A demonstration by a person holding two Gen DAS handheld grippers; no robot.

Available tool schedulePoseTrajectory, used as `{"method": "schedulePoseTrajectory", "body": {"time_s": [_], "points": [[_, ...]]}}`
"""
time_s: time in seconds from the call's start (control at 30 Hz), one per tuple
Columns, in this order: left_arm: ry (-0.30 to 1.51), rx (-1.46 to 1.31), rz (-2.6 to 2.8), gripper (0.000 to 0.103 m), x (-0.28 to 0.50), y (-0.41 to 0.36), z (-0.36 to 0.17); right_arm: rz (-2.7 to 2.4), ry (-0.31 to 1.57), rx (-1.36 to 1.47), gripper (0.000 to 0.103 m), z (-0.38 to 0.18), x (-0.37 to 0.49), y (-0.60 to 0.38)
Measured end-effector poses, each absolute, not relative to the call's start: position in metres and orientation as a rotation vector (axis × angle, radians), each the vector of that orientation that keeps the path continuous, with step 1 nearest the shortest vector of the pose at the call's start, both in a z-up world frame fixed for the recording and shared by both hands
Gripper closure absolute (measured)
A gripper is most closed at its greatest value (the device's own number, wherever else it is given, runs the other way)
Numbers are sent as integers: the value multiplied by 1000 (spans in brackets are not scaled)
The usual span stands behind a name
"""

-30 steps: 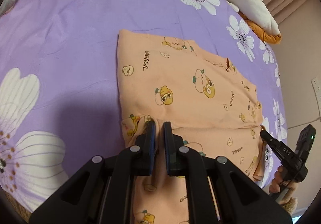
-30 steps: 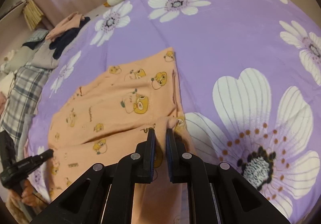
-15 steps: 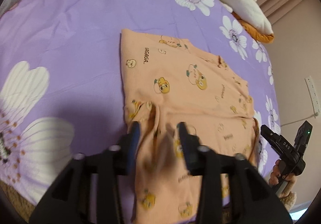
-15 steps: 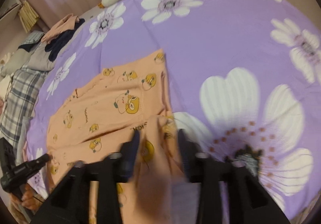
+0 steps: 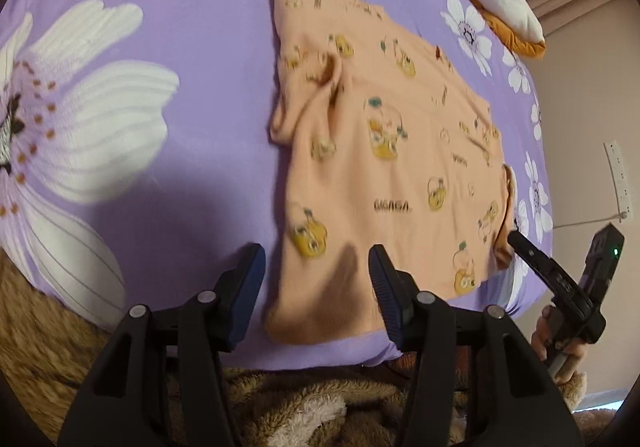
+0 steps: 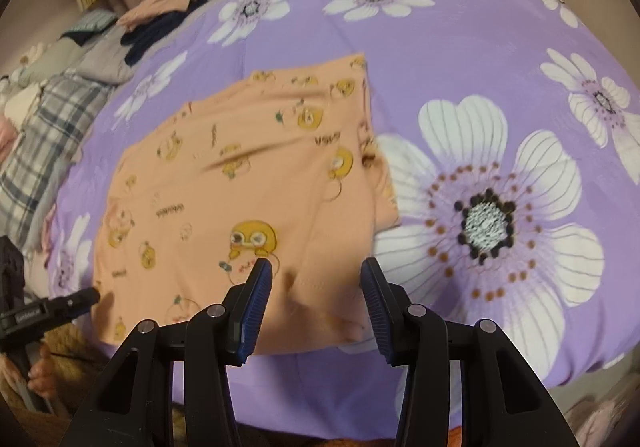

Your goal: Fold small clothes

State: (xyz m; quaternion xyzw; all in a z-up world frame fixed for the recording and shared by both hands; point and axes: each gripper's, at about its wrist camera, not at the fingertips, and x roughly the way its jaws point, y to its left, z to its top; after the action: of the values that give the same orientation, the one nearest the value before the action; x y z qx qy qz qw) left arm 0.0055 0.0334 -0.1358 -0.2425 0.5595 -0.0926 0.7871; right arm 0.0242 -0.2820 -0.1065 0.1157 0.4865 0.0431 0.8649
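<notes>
One fold looks done: the peach garment (image 5: 384, 167) lies doubled on the purple flowered bed (image 5: 180, 47), its near hem at 6 o'clock by the bed's edge, a bunched ridge at 11 o'clock of the cloth. Further folds seem to remain. The left hand-held gripper (image 5: 316, 271) and right hand-held gripper (image 6: 316, 283) both hang spread wide, holding nothing. Print on the cloth reads "GAGAGA."
</notes>
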Motion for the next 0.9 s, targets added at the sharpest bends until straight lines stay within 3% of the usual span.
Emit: {"method": "schedulePoseTrajectory", "body": {"time_s": [0.1,0.2,0.27,0.33,0.4,0.43,0.67,0.9], "points": [[1208,-511,-204,80,5,28,-139,41,1042,193,57,-116,32,-278],[1208,-498,-206,94,6,25,-143,54,1069,208,57,-124,36,-276],[1202,-490,-208,95,5,24,-144,49,1068,206,57,-126,37,-276],[1195,-495,-204,97,5,23,-143,40,1064,203,65,-127,39,-276],[1184,-496,-207,98,5,23,-140,26,1060,193,87,-126,36,-275],[1179,-499,-212,98,5,24,-138,22,1056,194,90,-124,35,-276],[1049,-555,-288,99,-4,32,-89,115,966,371,93,-92,13,-303],[908,-524,-361,99,-23,33,-24,225,788,436,93,-24,-10,-316]]}}
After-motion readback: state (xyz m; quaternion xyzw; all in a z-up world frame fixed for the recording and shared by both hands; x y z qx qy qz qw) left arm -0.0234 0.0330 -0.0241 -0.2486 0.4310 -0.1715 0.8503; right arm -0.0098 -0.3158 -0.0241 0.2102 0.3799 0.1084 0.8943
